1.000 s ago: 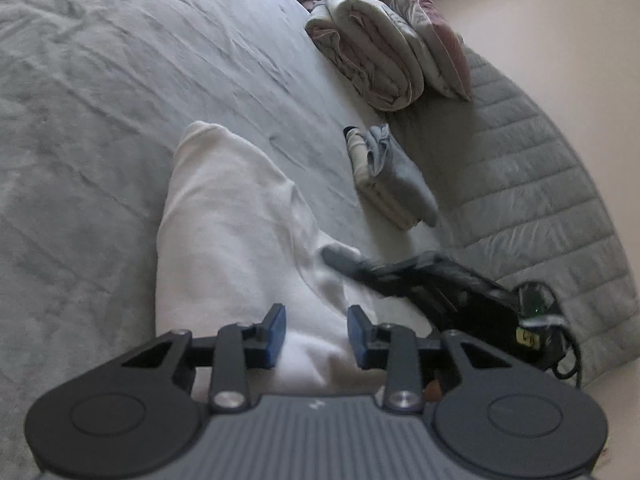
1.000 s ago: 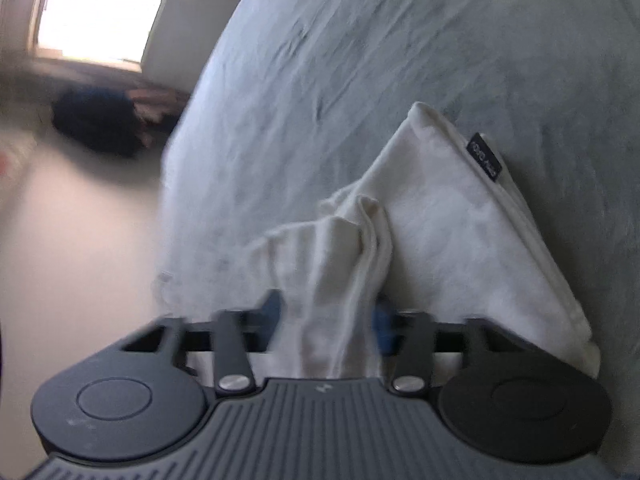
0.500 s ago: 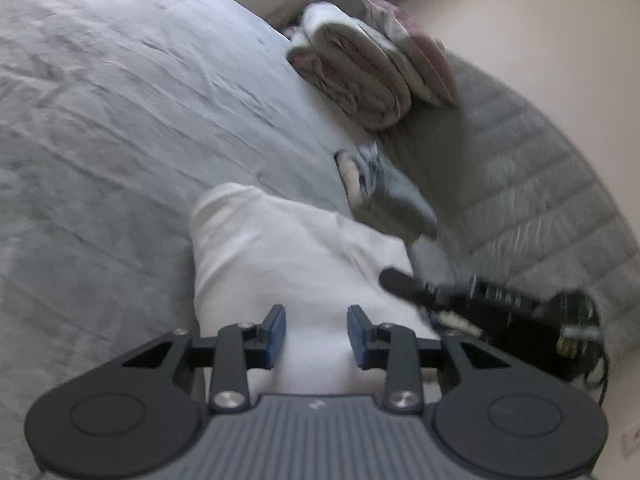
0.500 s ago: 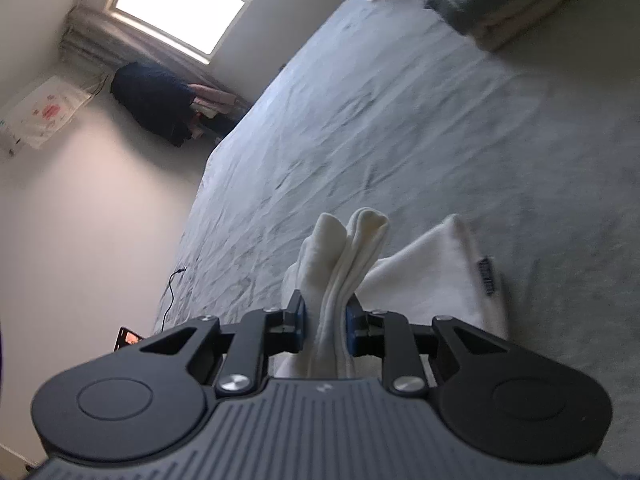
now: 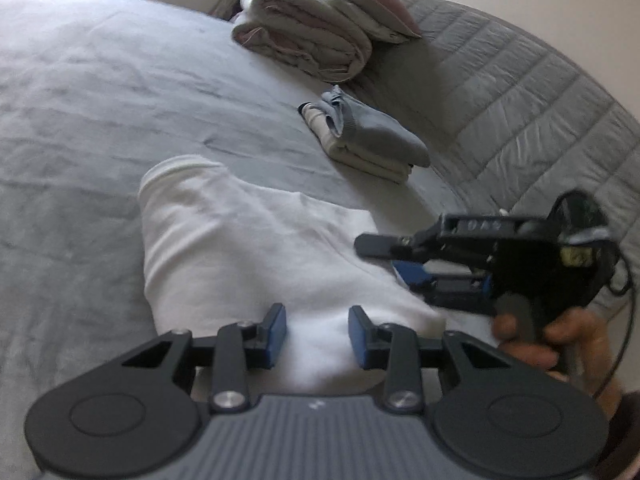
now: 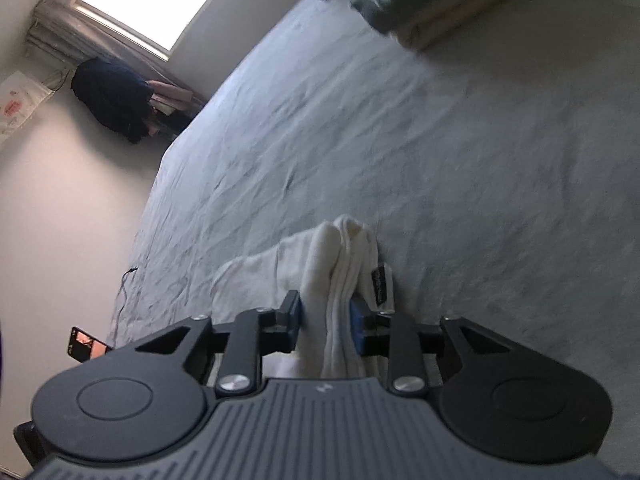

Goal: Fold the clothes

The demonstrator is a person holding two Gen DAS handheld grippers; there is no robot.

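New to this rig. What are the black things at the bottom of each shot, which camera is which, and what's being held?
No robot: a person carries a two-finger gripper in each hand, each with a camera looking along its fingers. In the left view, the left gripper is open over a white garment on the grey bed; the right gripper shows at the side. In the right view, the right gripper pinches a bunched fold of that garment. Folded clothes and rolled bedding lie further back.

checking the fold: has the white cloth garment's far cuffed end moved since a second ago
Yes. The white cloth garment now ends lower in the left view, farther from the folded grey and cream clothes.
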